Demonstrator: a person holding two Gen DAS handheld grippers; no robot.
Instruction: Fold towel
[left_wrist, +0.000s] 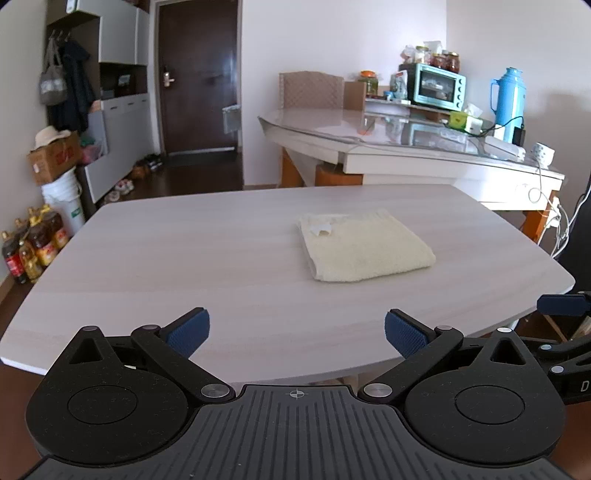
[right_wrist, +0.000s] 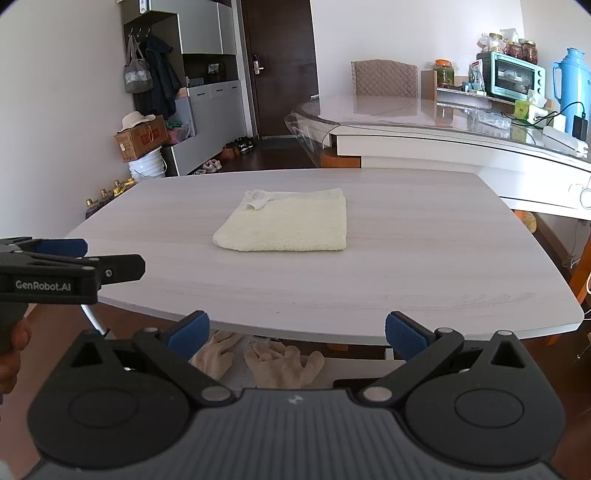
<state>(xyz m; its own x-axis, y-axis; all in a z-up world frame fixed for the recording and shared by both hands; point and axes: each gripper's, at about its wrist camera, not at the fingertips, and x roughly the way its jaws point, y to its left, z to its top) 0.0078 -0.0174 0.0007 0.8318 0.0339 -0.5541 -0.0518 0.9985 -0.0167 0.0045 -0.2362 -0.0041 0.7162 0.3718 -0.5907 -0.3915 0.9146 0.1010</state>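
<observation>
A cream towel (left_wrist: 364, 247) lies folded into a thick rectangle on the pale wood table (left_wrist: 184, 266), with a white label showing at its far left corner. It also shows in the right wrist view (right_wrist: 288, 223). My left gripper (left_wrist: 297, 332) is open and empty, held back over the table's near edge, short of the towel. My right gripper (right_wrist: 297, 332) is open and empty, held back off the near edge of the table (right_wrist: 424, 266). The left gripper also shows at the left of the right wrist view (right_wrist: 79, 258).
A pair of beige gloves (right_wrist: 258, 358) lies below the table's near edge. A second table (left_wrist: 406, 144) behind holds a teal oven (left_wrist: 437, 86), a blue thermos (left_wrist: 511, 99) and cables. Oil bottles (left_wrist: 33, 243) and boxes stand on the floor at the left.
</observation>
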